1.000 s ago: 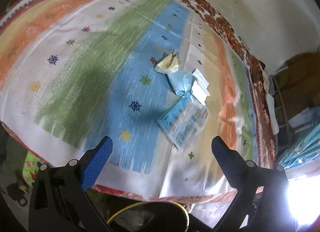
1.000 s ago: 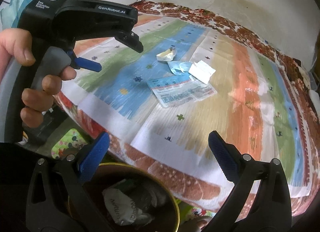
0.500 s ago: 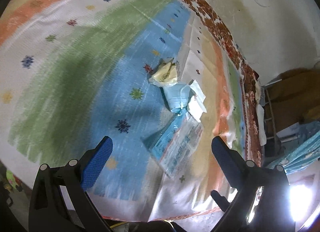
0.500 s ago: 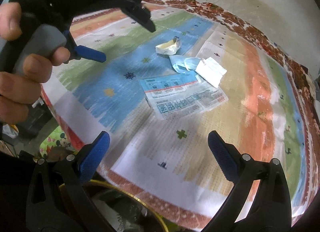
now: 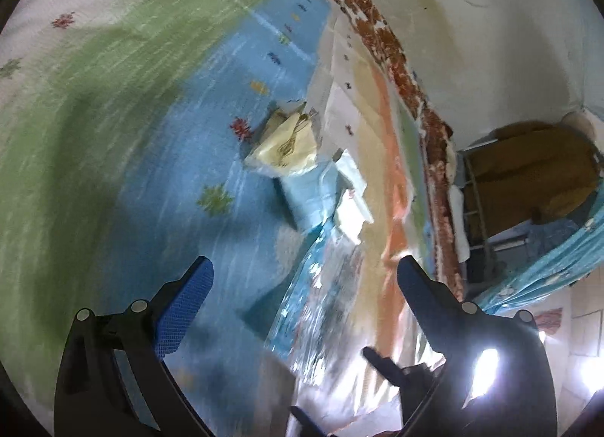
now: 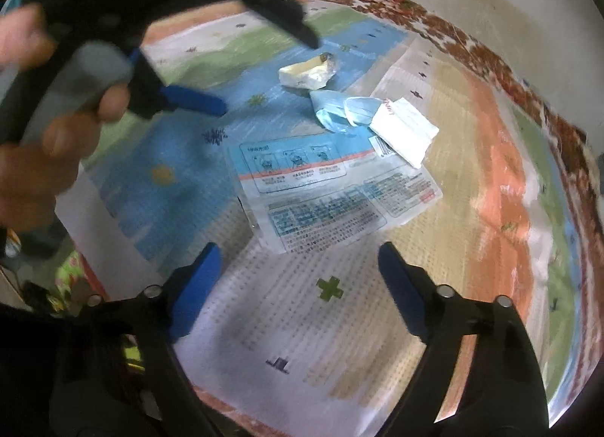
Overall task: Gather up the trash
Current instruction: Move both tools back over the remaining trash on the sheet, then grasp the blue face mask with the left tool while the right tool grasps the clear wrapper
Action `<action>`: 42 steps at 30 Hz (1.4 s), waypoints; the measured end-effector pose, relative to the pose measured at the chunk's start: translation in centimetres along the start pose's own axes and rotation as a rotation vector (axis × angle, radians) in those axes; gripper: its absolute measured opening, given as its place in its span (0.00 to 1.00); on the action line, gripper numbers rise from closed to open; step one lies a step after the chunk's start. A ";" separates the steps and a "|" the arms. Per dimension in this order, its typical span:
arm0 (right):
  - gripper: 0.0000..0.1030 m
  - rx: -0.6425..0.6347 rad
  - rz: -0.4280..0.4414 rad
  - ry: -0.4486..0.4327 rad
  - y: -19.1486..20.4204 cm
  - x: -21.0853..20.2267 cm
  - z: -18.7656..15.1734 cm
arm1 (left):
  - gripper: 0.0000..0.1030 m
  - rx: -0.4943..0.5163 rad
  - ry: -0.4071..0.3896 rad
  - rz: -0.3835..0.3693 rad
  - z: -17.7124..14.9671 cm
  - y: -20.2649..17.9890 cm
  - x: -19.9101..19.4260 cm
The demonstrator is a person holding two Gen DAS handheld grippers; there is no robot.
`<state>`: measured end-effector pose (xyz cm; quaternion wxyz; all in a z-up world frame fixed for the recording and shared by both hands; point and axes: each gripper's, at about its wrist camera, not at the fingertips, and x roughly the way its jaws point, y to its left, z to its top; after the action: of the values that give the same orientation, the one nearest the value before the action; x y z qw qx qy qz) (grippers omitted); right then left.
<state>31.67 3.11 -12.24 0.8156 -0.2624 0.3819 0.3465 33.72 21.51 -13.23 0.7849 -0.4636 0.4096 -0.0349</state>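
A: Right wrist view first: the flat printed plastic wrapper, blue and white with small text (image 6: 332, 191), lies in the middle of the striped bedspread of blue, green, orange and white bands (image 6: 502, 180). It looks thin, limp and slick, almost weightless. I'd judge it hard to pinch from above, since it lies flat against the cloth.

B: Then where to take it?

A: At its near corner or edge, where a pad could slide under or crease it up. Touching its far edge are a folded white paper tissue (image 6: 406, 131) and two crumpled pale-blue face masks (image 6: 341, 112); just beyond them sits a crumpled yellowish-white wrapper (image 6: 307, 73). Those stand up off the cloth, so they should be soft, light and easy to squeeze anywhere.

B: And the grippers?

A: The right gripper (image 6: 298, 286) hovers over the bedspread just short of the printed wrapper, its blue pads closing with nothing between them yet. The left gripper (image 5: 302, 301) is released, jaws wide, with nothing held; in the left wrist view the printed wrapper (image 5: 328, 286) lies under its span, blurred, untouched as far as I can tell. The person's left hand (image 6: 49, 123) grasps its handle.

B: Risks?

A: The film may slip out, or the cloth may bunch with it.
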 end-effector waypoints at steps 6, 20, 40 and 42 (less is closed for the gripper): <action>0.67 -0.022 -0.009 -0.007 0.0 0.8 0.4 | 0.83 0.045 0.057 -0.072 0.9 -1.0 2.8; 0.28 0.030 0.025 0.007 -1.3 1.8 0.7 | 0.56 -0.040 0.030 -0.081 2.5 -0.1 6.3; 0.01 0.228 0.055 -0.015 -6.8 -2.9 0.5 | 0.10 0.124 0.001 0.052 1.5 -5.0 4.1; 0.01 0.264 0.071 -0.026 -7.4 -4.0 0.5 | 0.10 0.130 -0.013 0.064 1.1 -5.4 3.1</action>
<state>35.67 -2.67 -7.51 0.8351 -0.1347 0.4227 0.3251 38.30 17.89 -10.82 0.8166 -0.3987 0.4161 -0.0332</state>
